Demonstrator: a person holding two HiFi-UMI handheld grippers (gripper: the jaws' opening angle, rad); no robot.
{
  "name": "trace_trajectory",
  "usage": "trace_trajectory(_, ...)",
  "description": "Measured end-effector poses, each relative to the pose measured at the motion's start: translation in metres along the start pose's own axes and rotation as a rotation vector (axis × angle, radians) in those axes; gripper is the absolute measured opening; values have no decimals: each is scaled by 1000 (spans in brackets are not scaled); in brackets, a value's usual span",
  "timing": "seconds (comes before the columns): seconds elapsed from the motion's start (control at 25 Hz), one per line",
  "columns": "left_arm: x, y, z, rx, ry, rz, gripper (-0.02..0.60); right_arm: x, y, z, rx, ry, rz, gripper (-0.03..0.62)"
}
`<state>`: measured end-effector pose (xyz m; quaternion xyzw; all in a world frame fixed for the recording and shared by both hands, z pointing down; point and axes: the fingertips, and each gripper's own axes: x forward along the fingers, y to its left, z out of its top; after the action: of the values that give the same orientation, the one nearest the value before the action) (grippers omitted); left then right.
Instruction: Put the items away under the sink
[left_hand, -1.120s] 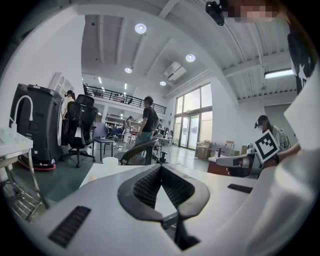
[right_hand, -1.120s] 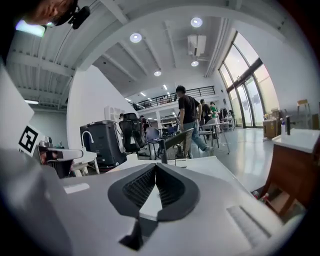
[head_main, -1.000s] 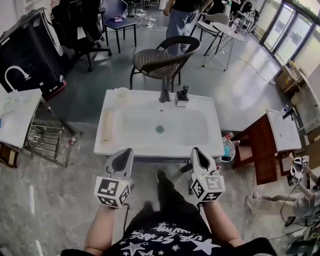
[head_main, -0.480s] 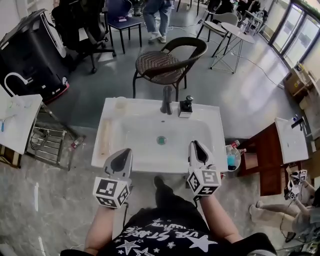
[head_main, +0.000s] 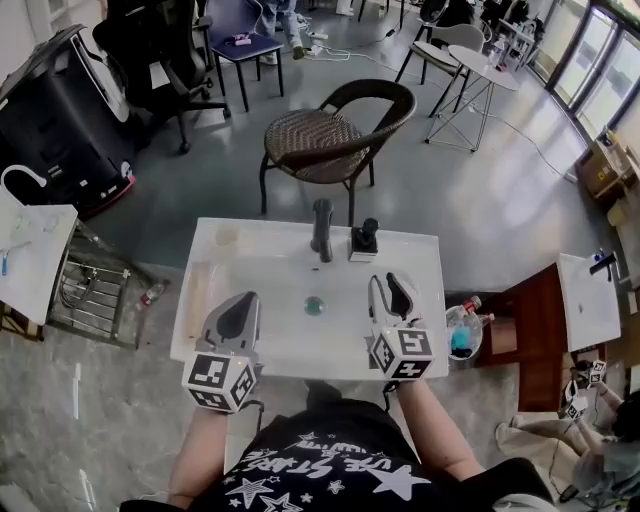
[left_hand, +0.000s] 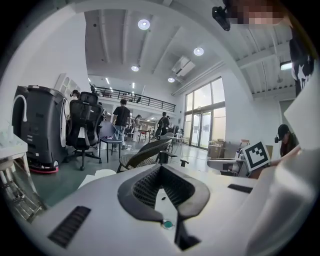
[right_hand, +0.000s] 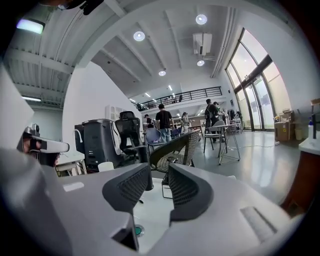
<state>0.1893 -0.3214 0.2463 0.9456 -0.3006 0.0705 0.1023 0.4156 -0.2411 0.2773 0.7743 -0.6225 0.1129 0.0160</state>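
Your right tool (head_main: 390, 288), just parting, and shut left tool (head_main: 240, 302) held nothing; you needed wider jaws for the dark thing (head_main: 367, 237) by the tap (head_main: 321, 228).

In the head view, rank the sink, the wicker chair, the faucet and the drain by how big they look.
Largest to smallest:
1. sink
2. wicker chair, which stands farther from the camera, so it looks smaller than it is
3. faucet
4. drain
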Motion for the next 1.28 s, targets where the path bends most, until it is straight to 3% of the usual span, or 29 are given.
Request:
trace_trajectory(0.32,42,-5,13,12,-17,34,9,36,-15,-7,-69,73,82,231)
trace_trajectory(0.56,71,-7,10,24,-12,51,9,60,-35,-6,-40,35,87,225)
trace_trajectory(0.68,83,-6,8,22,2,64,9,72,-41,-7,-58,37,101,183)
trace_trajectory(1.28,120,10,-6,10,61,95,9,133,-45,-29,-117,43,114,176)
